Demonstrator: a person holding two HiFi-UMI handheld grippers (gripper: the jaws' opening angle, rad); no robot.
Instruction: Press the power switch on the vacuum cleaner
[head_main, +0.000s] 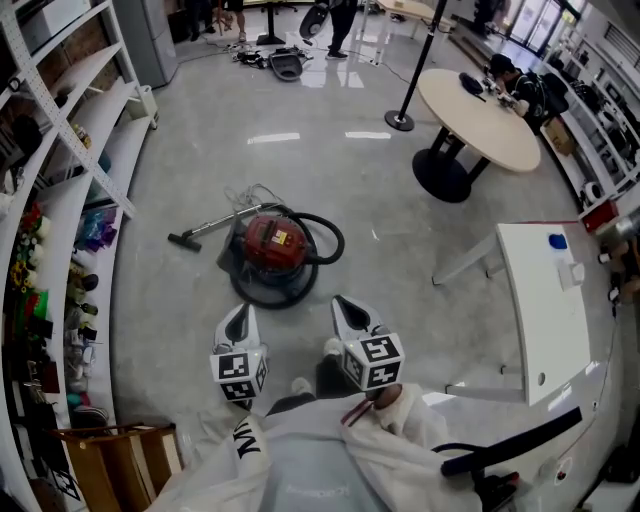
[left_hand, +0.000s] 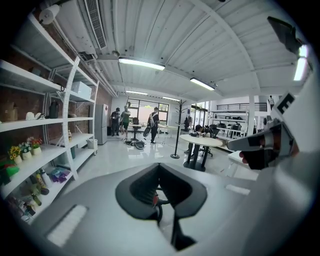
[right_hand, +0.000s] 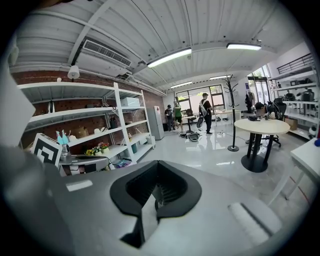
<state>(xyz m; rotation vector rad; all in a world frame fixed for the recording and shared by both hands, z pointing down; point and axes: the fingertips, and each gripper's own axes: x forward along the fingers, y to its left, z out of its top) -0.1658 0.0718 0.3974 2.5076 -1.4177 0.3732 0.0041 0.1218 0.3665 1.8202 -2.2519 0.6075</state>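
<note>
Red, round-bodied vacuum cleaner (head_main: 275, 245) on a black base lies on the glossy grey floor (head_main: 300, 150). A black hose (head_main: 328, 238) loops round it. It sits just ahead of and below both grippers, touching neither. The left gripper (head_main: 240, 310) and right gripper (head_main: 341, 302) are side by side close to the person's torso, pointing forward. Both have their jaws closed together and hold nothing.
</note>
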